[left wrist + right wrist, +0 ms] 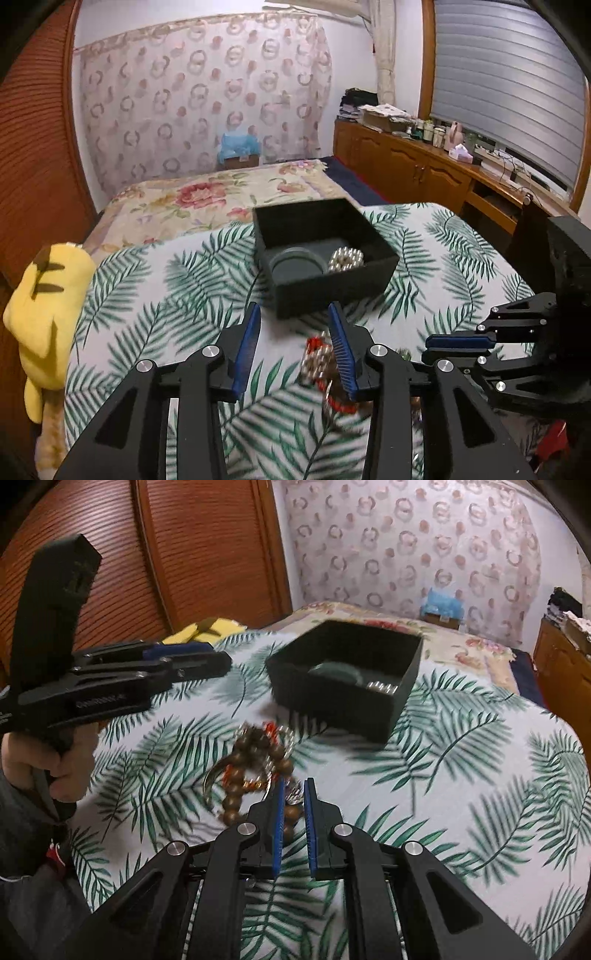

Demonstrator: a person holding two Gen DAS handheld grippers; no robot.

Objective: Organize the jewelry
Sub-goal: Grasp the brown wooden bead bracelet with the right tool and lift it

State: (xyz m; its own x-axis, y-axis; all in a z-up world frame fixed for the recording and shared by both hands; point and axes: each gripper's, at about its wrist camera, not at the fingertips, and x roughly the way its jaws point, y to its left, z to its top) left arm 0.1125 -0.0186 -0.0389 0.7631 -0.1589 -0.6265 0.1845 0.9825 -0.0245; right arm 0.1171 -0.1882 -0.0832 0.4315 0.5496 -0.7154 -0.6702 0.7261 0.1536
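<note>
Where jewelry pile (258,768) lies | brown beads, red, silver | blurred

Box (325,258) on the leaf-print cloth (155,295), far centre; inside it, round case (295,266) left, bead coil (346,259) right. Jewelry heap (258,768) near, before the box. Plush toy (44,302) at left edge.

A bed (207,199) with a floral cover meets a wall draped in a ring-patterned curtain (199,96). Wooden cabinets (406,166), cluttered on top, run below a shuttered window (509,85); a slatted wooden door (207,550) stands on the opposite side.
</note>
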